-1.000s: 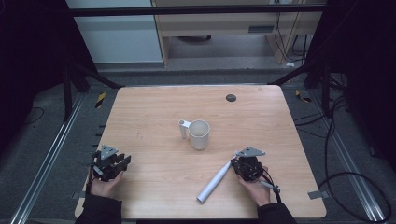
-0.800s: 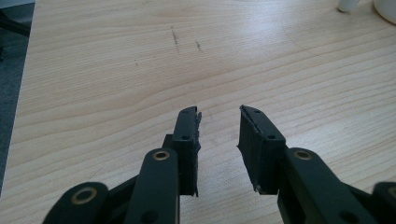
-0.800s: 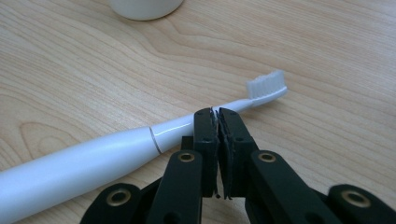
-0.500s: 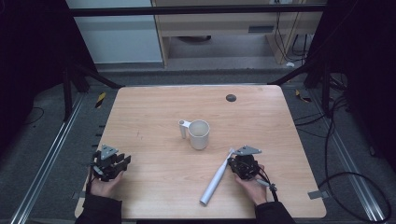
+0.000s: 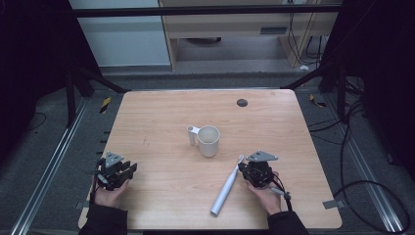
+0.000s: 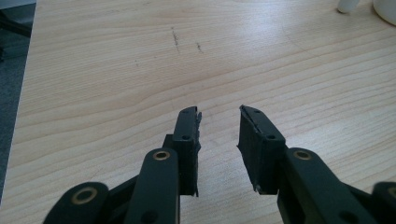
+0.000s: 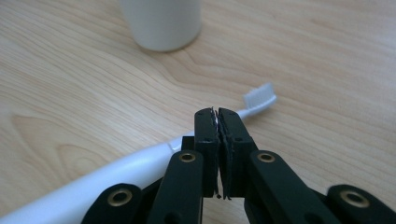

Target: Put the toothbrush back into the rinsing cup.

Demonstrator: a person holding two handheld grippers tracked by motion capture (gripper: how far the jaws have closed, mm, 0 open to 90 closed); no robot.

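A white electric toothbrush (image 5: 225, 191) lies slantwise on the wooden table (image 5: 156, 122), bristles toward a white mug (image 5: 209, 141) at the middle. My right gripper (image 5: 243, 169) is at the brush's neck, jaws pressed together. In the right gripper view the shut right gripper (image 7: 217, 112) covers the thin neck, with the bristle head (image 7: 259, 95) just beyond and the mug (image 7: 161, 23) farther off; I cannot tell if it touches the brush. My left gripper (image 5: 130, 169) rests near the table's front left. The left gripper (image 6: 219, 114) shows a gap between its jaws with nothing in it.
A small dark round spot (image 5: 242, 102) sits on the table near the far edge. Black frame bars and cables run along the floor on both sides. The mug's edge (image 6: 385, 9) shows far off in the left gripper view.
The right gripper has shifted a little left and toward the mug. The toothbrush has turned with it, now lying steeper with its head nearer the mug. The left gripper has not moved.
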